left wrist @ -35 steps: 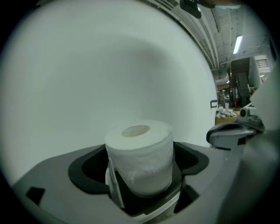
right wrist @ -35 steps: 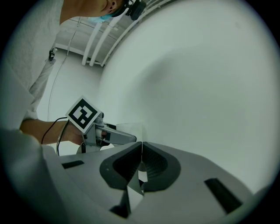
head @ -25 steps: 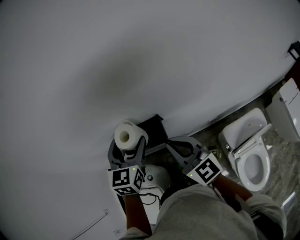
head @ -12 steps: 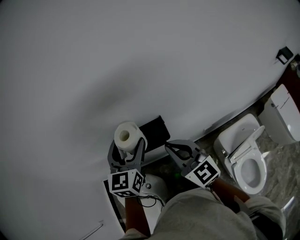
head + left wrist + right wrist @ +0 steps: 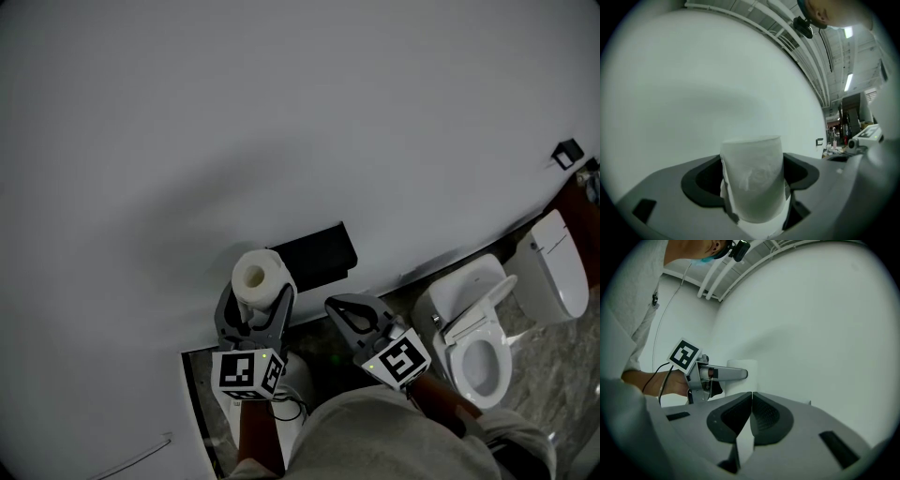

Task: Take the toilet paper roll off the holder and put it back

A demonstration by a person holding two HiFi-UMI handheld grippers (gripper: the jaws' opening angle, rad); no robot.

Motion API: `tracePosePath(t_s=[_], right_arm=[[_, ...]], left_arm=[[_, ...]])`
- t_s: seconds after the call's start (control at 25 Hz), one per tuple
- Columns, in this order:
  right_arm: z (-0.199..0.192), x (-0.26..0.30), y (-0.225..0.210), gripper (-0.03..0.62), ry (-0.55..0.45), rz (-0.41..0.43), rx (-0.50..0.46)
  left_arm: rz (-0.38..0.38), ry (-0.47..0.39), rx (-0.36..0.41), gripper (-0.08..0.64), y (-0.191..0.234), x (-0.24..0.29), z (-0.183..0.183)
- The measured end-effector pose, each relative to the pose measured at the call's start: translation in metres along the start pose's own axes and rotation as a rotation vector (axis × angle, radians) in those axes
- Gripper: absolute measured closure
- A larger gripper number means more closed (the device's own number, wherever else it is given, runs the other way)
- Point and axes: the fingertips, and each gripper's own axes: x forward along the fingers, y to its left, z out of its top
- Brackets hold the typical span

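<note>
The white toilet paper roll [image 5: 255, 277] stands upright between the jaws of my left gripper [image 5: 254, 300], which is shut on it, in front of the white wall. The left gripper view shows the roll [image 5: 752, 185] pinched by both pads, a loose torn edge hanging at its lower left. The black holder [image 5: 314, 251] is fixed to the wall just up and right of the roll, apart from it. My right gripper [image 5: 337, 306] hangs to the roll's right, below the holder, shut with nothing in it [image 5: 751, 393]. From there the roll [image 5: 749, 382] shows behind the left gripper's finger [image 5: 727, 374].
A white toilet [image 5: 473, 333] with its lid up stands at the lower right, a white tank [image 5: 553, 262] beyond it. The plain white wall [image 5: 234, 122] fills most of the view. The person's grey clothing [image 5: 375, 436] lies below the grippers.
Both grippers have shifted along the wall, the roll still in the left one. The holder now sits a little farther up and right of the roll. The toilet has slid left in the view.
</note>
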Motion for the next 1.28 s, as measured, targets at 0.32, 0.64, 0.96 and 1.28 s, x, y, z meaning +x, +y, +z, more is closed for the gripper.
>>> tracePosePath(t_s=[0.32, 0.64, 0.96, 1.28], right_arm=[[-0.001, 0.016, 0.054, 0.588, 0.002, 0.051, -0.007], [0.002, 0.024, 0.084, 0.588, 0.027, 0.106, -0.007], [-0.004, 0.026, 0.107, 0.588, 0.046, 0.135, -0.022], [-0.009, 0.0, 0.145, 0.588, 0.058, 0.147, -0.048]], left_arm=[[0.039, -0.052, -0.033, 0.17, 0.02, -0.07, -0.003], [0.108, -0.078, -0.047, 0.17, 0.038, -0.11, 0.003], [0.145, -0.099, -0.053, 0.17, 0.05, -0.138, -0.002], [0.152, -0.123, -0.066, 0.17, 0.035, -0.181, -0.011]])
